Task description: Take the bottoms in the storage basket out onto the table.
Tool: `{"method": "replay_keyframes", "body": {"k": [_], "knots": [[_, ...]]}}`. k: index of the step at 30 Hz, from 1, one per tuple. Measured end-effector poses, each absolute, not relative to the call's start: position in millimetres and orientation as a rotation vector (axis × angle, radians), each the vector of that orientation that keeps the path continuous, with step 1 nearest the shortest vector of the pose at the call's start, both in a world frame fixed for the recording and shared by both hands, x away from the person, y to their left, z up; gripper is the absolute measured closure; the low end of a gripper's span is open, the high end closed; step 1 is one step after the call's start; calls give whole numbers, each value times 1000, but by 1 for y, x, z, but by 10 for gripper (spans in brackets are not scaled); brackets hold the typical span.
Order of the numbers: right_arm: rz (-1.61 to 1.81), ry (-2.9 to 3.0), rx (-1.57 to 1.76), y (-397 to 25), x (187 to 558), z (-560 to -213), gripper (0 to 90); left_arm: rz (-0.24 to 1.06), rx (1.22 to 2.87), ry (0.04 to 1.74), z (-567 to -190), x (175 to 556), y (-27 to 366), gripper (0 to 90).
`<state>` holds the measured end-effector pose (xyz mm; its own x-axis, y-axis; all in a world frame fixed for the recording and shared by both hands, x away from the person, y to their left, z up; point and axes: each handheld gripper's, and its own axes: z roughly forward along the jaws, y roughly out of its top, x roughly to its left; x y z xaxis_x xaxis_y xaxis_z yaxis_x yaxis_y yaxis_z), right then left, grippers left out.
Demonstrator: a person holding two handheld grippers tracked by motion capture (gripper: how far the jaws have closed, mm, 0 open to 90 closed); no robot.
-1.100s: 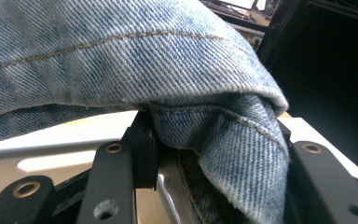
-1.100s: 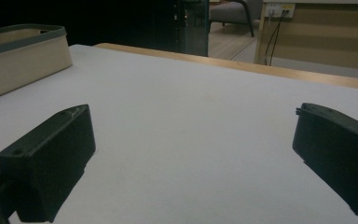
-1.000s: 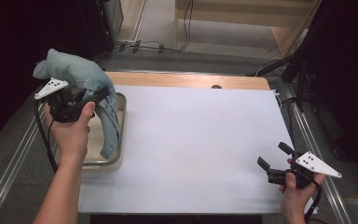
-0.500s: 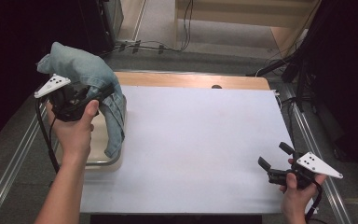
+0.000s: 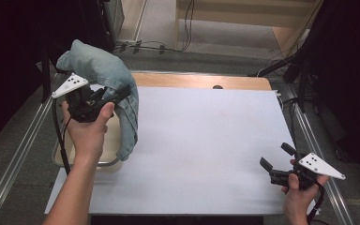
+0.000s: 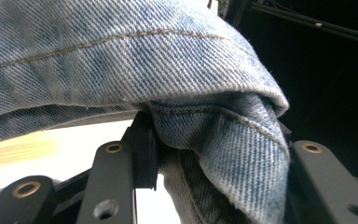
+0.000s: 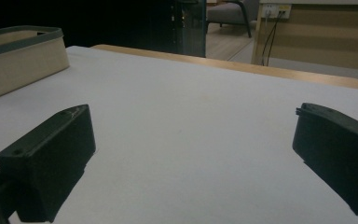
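- Left tool [image 5: 115,96] is clenched on a fold of the denim garment [image 5: 104,75], held up above the tray [image 5: 58,157], its tail hanging toward the tray's rim.
- Draped bulk could, I judge, drag through that narrow pinch and slump into the tray.
- Right tool [image 5: 275,162], jaws spread and empty, rests on the tabletop [image 5: 201,140] well apart from the tray, too far to catch a slip.

A lab or test room w/ a work setup.
White tabletop [image 5: 206,140] sits betw. metal rails [image 5: 23,150], cables [image 5: 159,46] run on the grey floor [image 5: 225,23], dark curtains [image 5: 9,56] hang at both sides.
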<state>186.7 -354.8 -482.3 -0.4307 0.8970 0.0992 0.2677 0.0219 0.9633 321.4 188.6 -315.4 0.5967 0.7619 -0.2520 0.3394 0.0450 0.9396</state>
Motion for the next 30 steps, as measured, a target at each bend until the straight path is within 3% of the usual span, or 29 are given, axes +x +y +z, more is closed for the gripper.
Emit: {"method": "replay_keyframes", "body": {"k": [30], "knots": [[1444, 1743, 1180, -353, 186, -481, 0, 278, 1651, 852, -341, 322, 122, 510]]}}
